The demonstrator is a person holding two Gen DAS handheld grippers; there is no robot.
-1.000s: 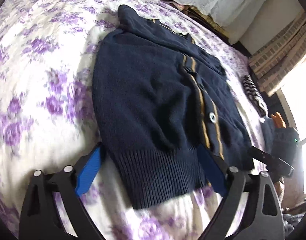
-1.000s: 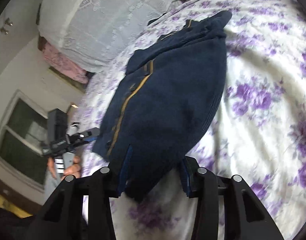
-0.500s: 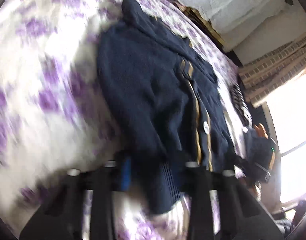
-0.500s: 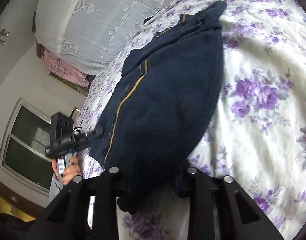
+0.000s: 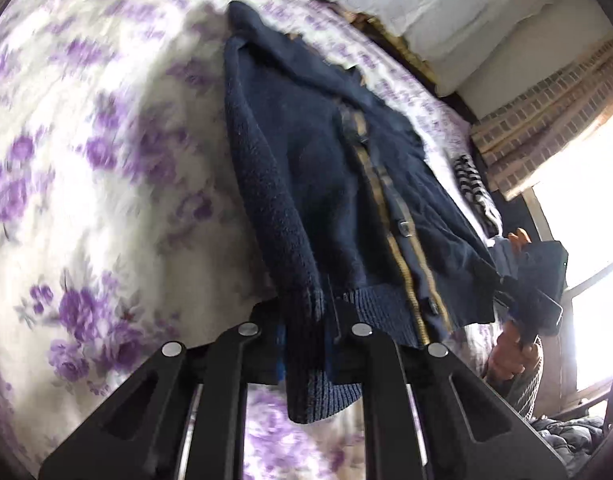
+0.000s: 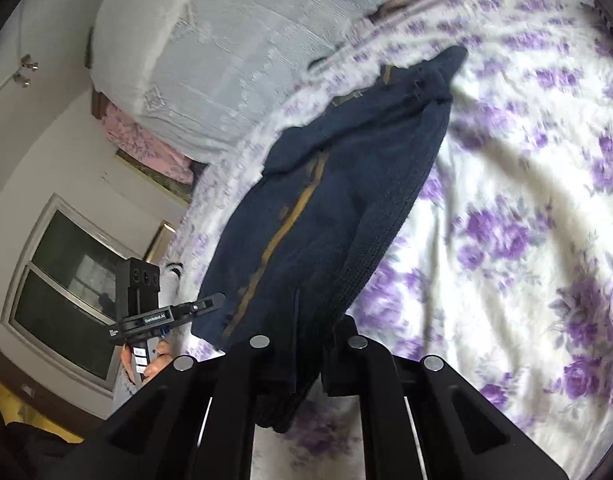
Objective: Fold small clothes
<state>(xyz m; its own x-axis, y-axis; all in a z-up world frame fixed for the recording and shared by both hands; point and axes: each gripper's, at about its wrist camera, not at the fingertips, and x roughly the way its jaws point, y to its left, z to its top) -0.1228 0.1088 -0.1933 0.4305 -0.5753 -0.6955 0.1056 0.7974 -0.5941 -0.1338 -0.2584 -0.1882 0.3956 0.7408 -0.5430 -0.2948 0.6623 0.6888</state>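
Observation:
A small navy knit cardigan [image 5: 318, 168] with tan stripes down its button band lies on a purple-flowered bed sheet [image 5: 86, 160]. My left gripper [image 5: 306, 320] is shut on the ribbed hem at one bottom corner, which bunches between the jaws. In the right wrist view the same cardigan [image 6: 326, 208] stretches away, and my right gripper [image 6: 302, 340] is shut on the hem at the opposite bottom corner. The hem hangs lifted between both grippers. The other gripper and the hand holding it show at each view's edge [image 5: 534, 304] [image 6: 154, 312].
White lace-covered pillows [image 6: 226, 40] are piled at the head of the bed. A striped garment [image 5: 472, 184] lies near the bed's far edge by a bright window [image 5: 586, 200]. The flowered sheet [image 6: 526, 200] stretches bare to the side of the cardigan.
Both grippers went from open around the cardigan's hem to shut on it. The hem has bunched up and risen off the sheet between them.

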